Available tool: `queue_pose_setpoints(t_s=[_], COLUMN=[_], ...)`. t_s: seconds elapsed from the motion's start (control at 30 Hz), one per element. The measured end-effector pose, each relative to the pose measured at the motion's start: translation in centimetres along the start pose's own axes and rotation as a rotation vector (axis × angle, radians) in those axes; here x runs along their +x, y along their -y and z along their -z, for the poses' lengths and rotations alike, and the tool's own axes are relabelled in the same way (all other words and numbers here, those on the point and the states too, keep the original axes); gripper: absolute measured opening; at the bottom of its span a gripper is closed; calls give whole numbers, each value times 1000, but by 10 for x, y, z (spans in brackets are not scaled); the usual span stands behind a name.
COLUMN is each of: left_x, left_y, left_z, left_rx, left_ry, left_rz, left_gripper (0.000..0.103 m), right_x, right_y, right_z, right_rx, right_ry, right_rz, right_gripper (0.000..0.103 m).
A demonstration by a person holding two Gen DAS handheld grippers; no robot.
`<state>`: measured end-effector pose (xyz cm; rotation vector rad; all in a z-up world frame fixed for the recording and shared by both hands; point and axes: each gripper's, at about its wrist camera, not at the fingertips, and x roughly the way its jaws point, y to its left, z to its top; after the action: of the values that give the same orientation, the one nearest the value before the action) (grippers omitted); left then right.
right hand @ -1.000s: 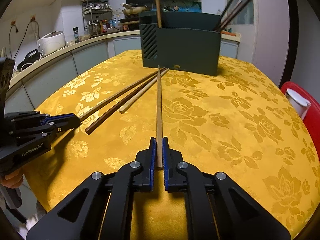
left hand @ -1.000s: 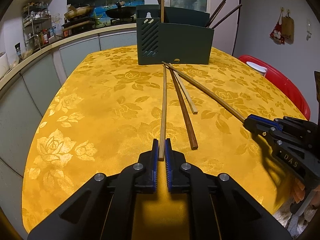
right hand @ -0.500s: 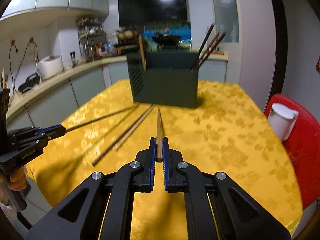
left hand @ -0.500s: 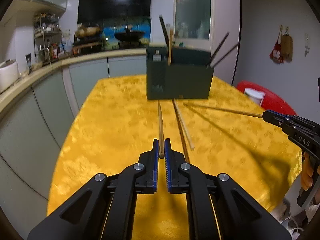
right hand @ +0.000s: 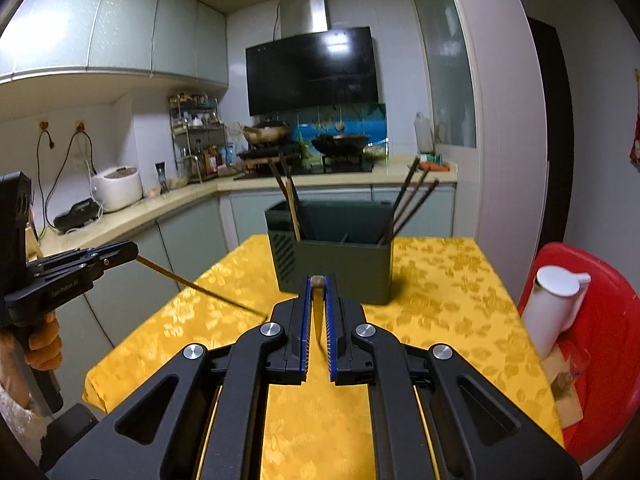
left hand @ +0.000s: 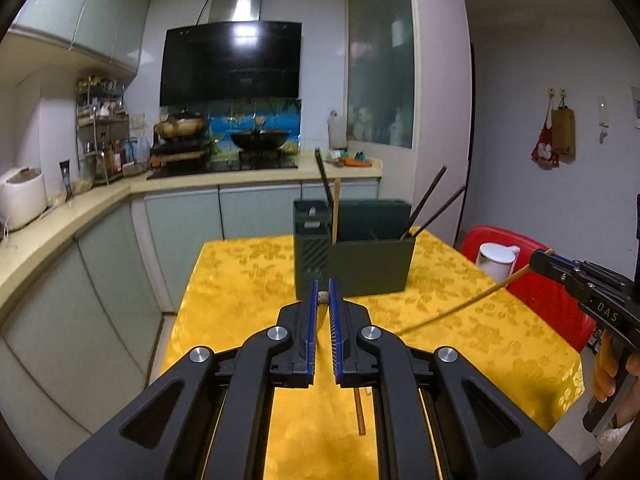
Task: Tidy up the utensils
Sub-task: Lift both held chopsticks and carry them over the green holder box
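Left wrist view: left gripper [left hand: 323,297] fingers clamped on a chopstick [left hand: 322,297], now raised off the table [left hand: 240,280], aimed toward the holder [left hand: 370,268]. Right wrist view: right gripper [right hand: 317,281] likewise clamps its chopstick [right hand: 317,280], lifted; insertion remains.

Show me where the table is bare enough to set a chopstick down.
Bare cloth left of the holder out to the table edge, and right of it toward the red chair. Near centre is busier: a loose chopstick lies there under the grippers.
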<state>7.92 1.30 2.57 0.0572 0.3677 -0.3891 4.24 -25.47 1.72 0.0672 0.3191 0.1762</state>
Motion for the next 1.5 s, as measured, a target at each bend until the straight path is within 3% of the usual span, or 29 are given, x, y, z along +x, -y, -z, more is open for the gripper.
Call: queue_pose_setpoints(t_s=[0.4, 0.87, 1.07, 1.23, 1.5], left_x=[-2, 19, 29, 46, 70], left_y=[4, 7, 8, 14, 29], left_z=[-33, -72, -85, -103, -158], left_rx=[28, 70, 61, 79, 80], left_ry=[31, 5, -7, -21, 1], left_rz=[17, 19, 54, 78, 136], left_gripper=[6, 6, 6, 6, 6], right_x=[11, 41, 56, 66, 79], right_y=[11, 33, 48, 61, 74], right_z=[-36, -65, -73, -95, -147], right_rx=[33, 51, 79, 89, 96], right_ry=[-25, -86, -105, -99, -64], right_rz=[-34, -20, -22, -2, 8], right_gripper=[7, 7, 7, 7, 7])
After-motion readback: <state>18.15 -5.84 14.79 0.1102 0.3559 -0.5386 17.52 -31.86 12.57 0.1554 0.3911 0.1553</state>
